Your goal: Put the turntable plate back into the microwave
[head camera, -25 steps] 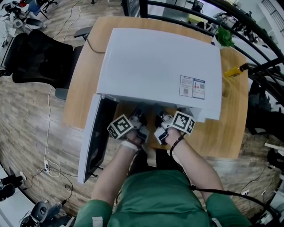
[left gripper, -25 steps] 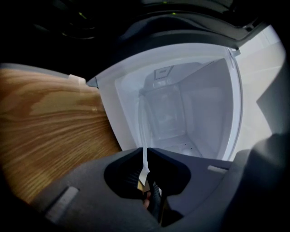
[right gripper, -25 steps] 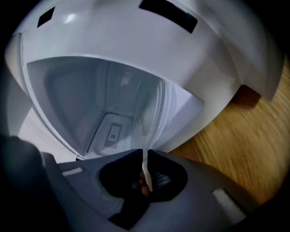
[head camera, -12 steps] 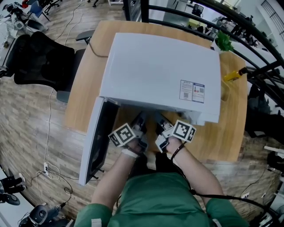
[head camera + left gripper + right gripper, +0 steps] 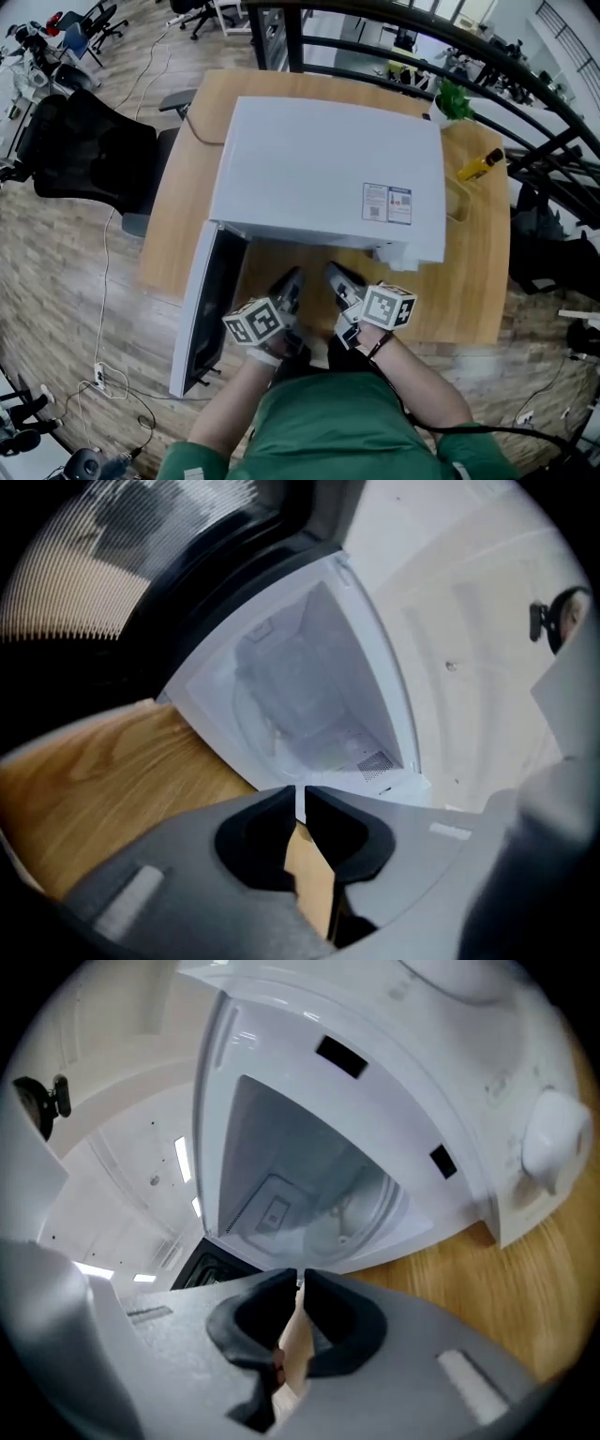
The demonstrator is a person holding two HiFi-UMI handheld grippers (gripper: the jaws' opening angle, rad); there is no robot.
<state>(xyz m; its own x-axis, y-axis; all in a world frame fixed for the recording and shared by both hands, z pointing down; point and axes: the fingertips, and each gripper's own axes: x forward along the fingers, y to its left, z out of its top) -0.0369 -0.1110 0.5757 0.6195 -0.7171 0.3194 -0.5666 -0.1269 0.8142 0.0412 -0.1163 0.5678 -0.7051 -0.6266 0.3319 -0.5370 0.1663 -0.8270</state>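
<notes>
The white microwave (image 5: 328, 169) stands on the wooden table (image 5: 473, 281) with its door (image 5: 202, 314) swung open to the left. In both gripper views a clear glass turntable plate (image 5: 349, 1211) (image 5: 281, 700) lies faintly visible on the cavity floor. Both grippers are outside the opening, just in front of it, side by side. My left gripper (image 5: 291, 279) (image 5: 301, 794) is shut and empty. My right gripper (image 5: 336, 273) (image 5: 301, 1283) has its jaws closing, almost together, with nothing between them.
A black office chair (image 5: 84, 131) stands left of the table. At the table's far right corner are a yellow item (image 5: 480, 166) and a green plant (image 5: 452, 98). A dark railing (image 5: 525, 66) runs behind. Cables lie on the wooden floor (image 5: 103, 281).
Both grippers have drawn back out of the microwave opening toward the person and rolled; they now sit clear of its front edge.
</notes>
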